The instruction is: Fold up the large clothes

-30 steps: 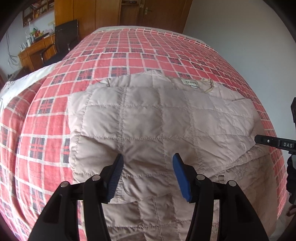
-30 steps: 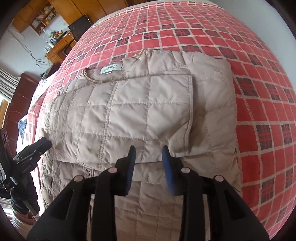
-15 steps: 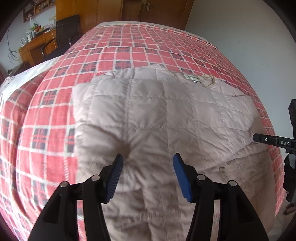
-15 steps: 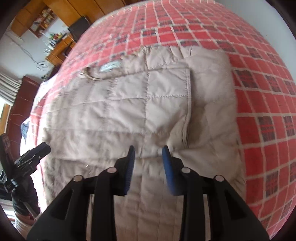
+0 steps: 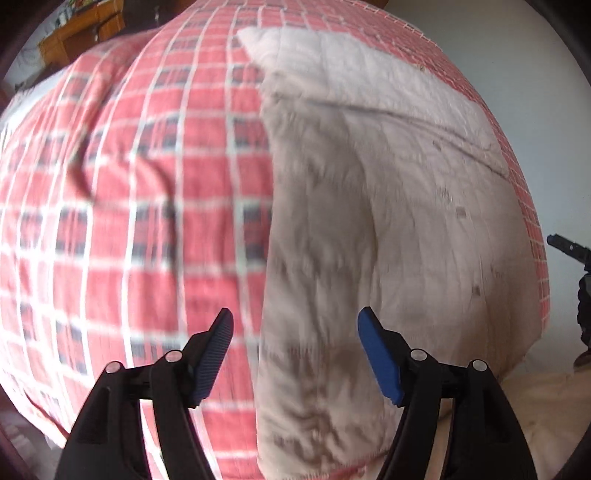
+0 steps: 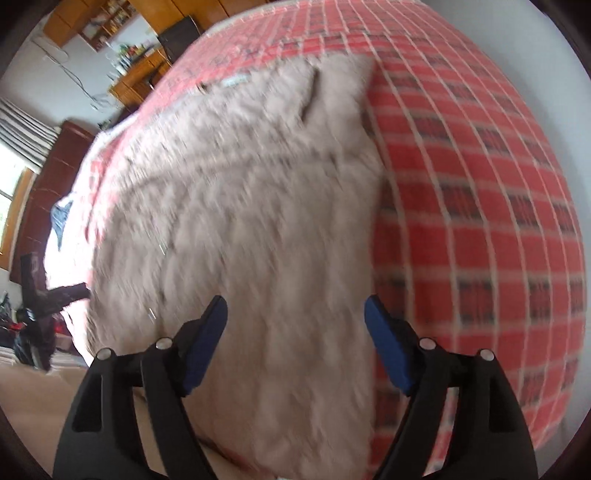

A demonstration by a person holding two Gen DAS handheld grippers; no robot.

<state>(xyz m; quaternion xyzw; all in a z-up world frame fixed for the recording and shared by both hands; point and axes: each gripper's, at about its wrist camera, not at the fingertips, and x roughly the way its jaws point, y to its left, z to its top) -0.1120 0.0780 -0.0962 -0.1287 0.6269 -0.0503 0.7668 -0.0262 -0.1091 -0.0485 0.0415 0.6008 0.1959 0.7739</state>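
A beige quilted jacket (image 5: 369,206) lies spread on a bed with a red plaid cover (image 5: 129,221); both views are blurred by motion. My left gripper (image 5: 295,354) is open above the jacket's near left edge, with nothing between its blue pads. In the right wrist view the same jacket (image 6: 240,221) fills the middle and my right gripper (image 6: 295,339) is open over its near right edge, also holding nothing. The jacket's hem hangs toward the bed's near edge. The other gripper's black tip (image 5: 569,251) shows at the far right of the left wrist view.
The plaid cover (image 6: 480,221) extends right of the jacket. A wooden desk (image 6: 136,77) and dark chair (image 6: 181,35) stand beyond the bed at the upper left. A white wall (image 5: 535,55) runs along the bed's right side. Floor shows at the lower left (image 6: 29,391).
Both grippers have dropped back toward the jacket's lower part and swung outward to its side edges. The right gripper's jaws have opened wide from nearly closed. The view is now motion-blurred.
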